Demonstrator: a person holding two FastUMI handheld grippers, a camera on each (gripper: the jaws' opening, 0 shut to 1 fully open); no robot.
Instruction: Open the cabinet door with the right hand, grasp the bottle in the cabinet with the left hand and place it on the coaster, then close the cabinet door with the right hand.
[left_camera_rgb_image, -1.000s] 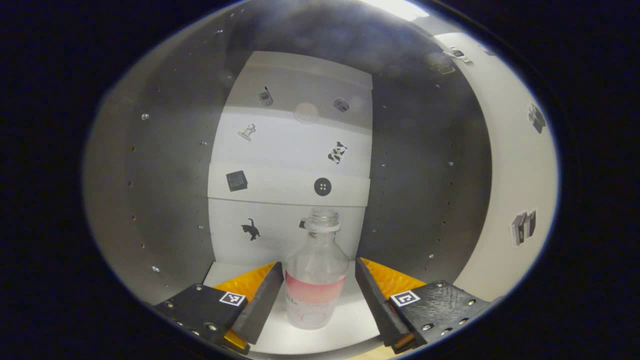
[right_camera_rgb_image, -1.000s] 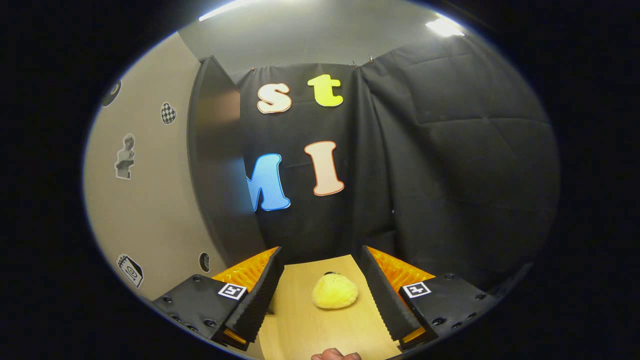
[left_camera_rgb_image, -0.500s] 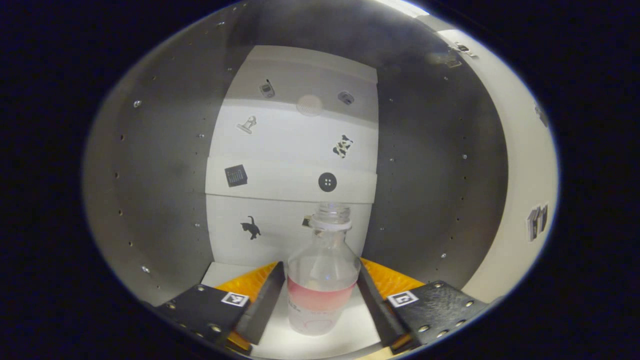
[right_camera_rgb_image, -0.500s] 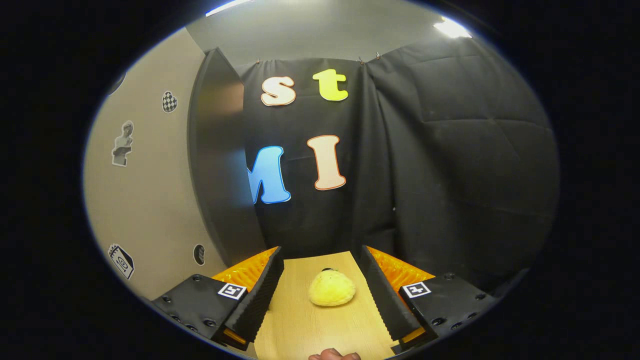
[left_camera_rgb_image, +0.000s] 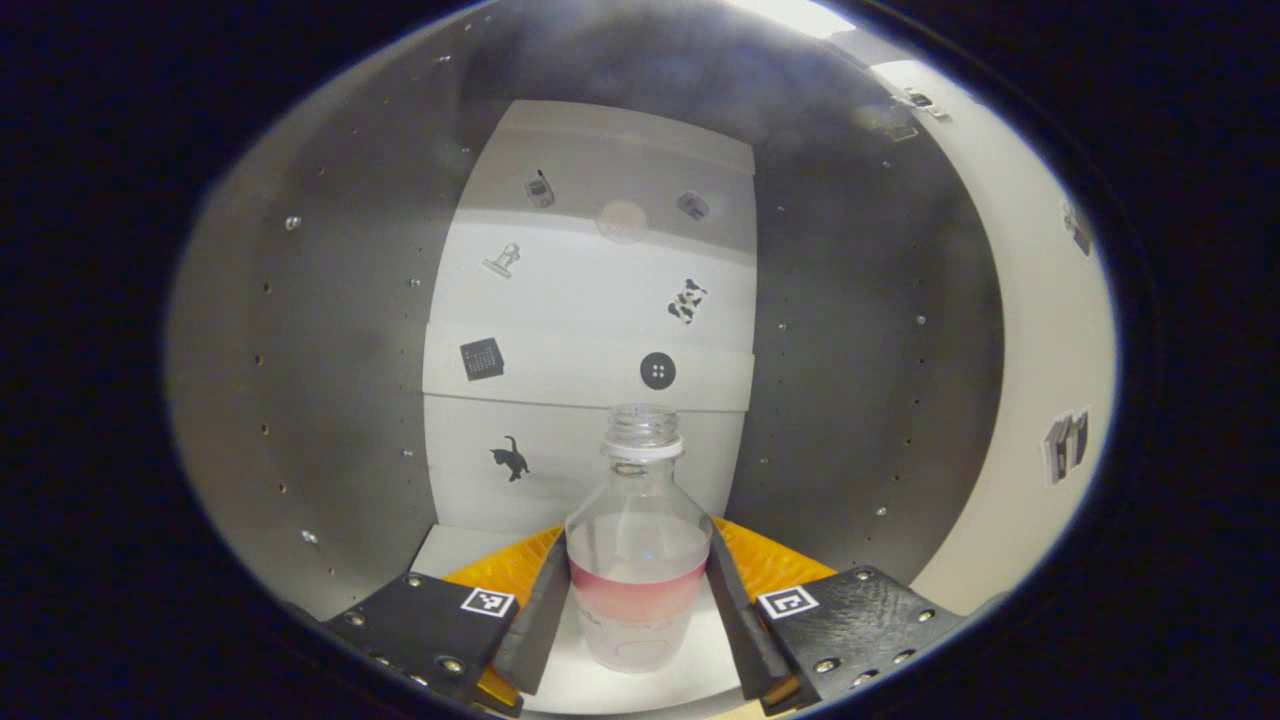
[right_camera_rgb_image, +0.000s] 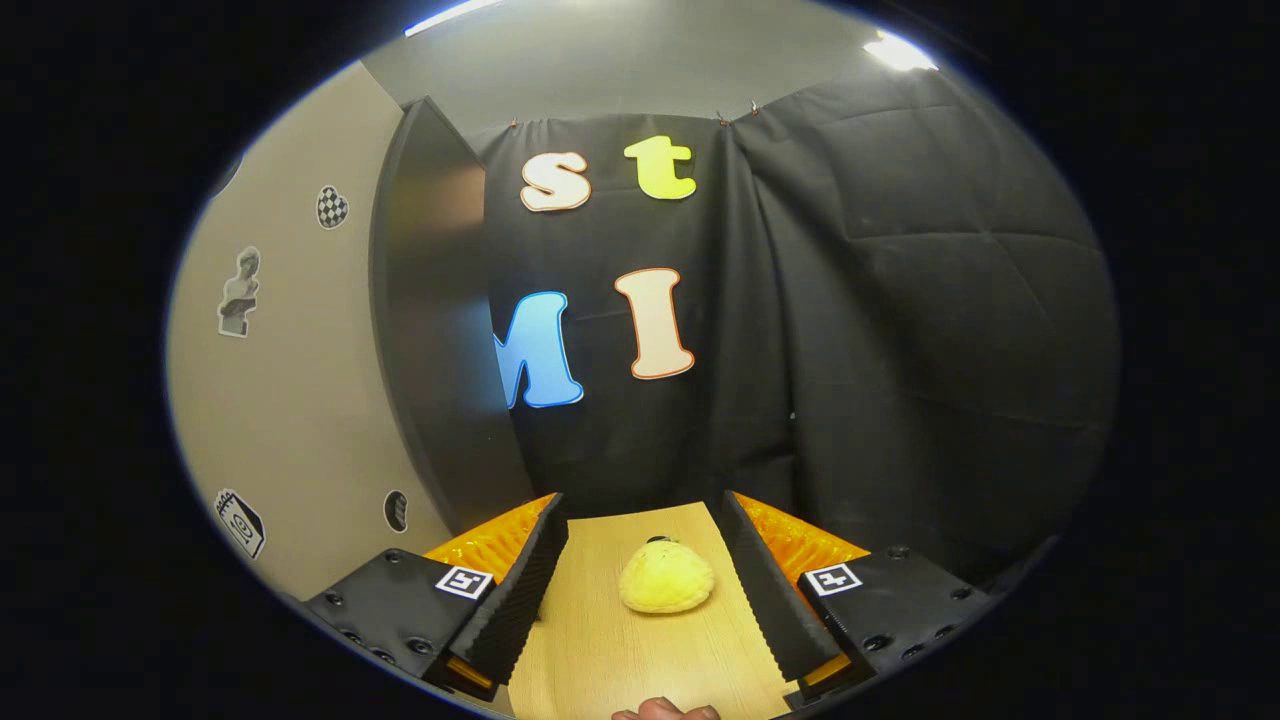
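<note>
Clear bottle (left_camera_rgb_image: 640, 560) upright at 12 o'clock, pinched between left gripper (left_camera_rgb_image: 637, 610) fingers, on white cabinet (left_camera_rgb_image: 590, 290) shelf, right gripper (right_camera_rgb_image: 645, 590) spread over wooden table (right_camera_rgb_image: 600, 650).

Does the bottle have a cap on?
No, in the left gripper view the bottle shows a bare threaded neck with an open mouth, standing on the cabinet shelf.

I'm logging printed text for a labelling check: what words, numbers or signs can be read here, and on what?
Nothing reads clearly.
Band label on the bottle: print too blurred to read.
Calendar sticker on the cabinet back wall: marks too small to read.
Square markers on the left gripper and right gripper: coded patterns, no words.
</note>
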